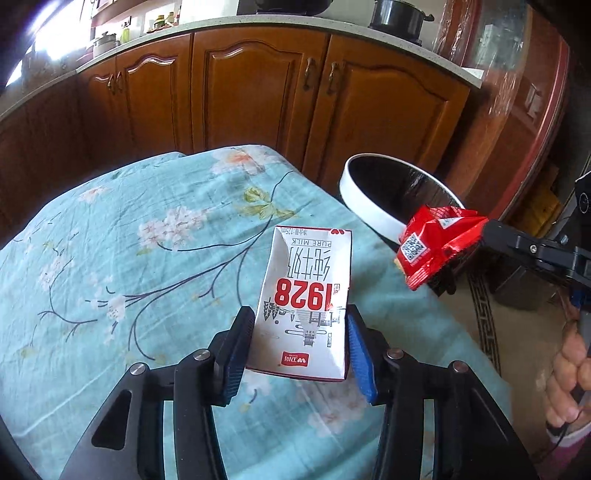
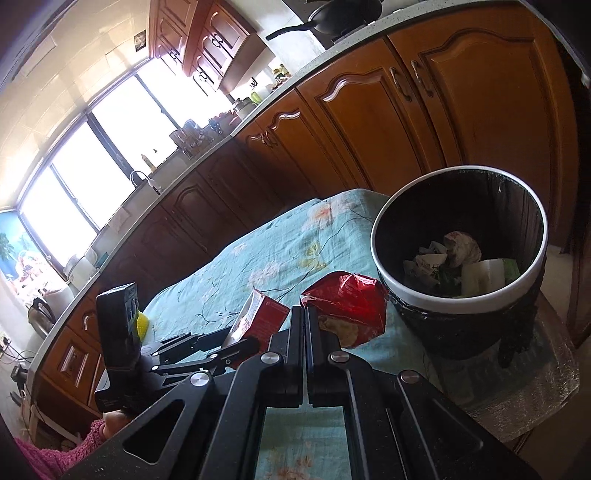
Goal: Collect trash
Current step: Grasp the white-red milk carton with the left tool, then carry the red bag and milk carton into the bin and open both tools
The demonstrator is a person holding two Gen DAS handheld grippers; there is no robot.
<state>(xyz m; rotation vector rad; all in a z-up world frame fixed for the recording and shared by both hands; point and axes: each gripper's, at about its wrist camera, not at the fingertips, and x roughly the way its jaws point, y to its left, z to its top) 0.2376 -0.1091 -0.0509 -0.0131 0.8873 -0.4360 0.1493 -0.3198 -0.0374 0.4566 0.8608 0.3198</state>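
My left gripper [image 1: 301, 332] is shut on a white milk carton [image 1: 308, 295] with red "1928" print and holds it above the teal flowered tablecloth [image 1: 147, 258]. The carton also shows in the right wrist view [image 2: 255, 319]. My right gripper [image 2: 304, 314] is shut on a crumpled red wrapper [image 2: 351, 306] and holds it beside the bin, short of its rim. The wrapper also shows in the left wrist view [image 1: 434, 245]. The black bin with a white rim [image 2: 436, 295] stands off the table's right edge and holds several pieces of trash [image 2: 458, 258].
Wooden kitchen cabinets [image 1: 258, 92] run behind the table under a counter with pots [image 1: 397, 16]. The bin rim also shows in the left wrist view [image 1: 369, 206]. A patterned floor rug [image 1: 487, 325] lies to the right. A yellow object [image 2: 142, 325] lies on the cloth.
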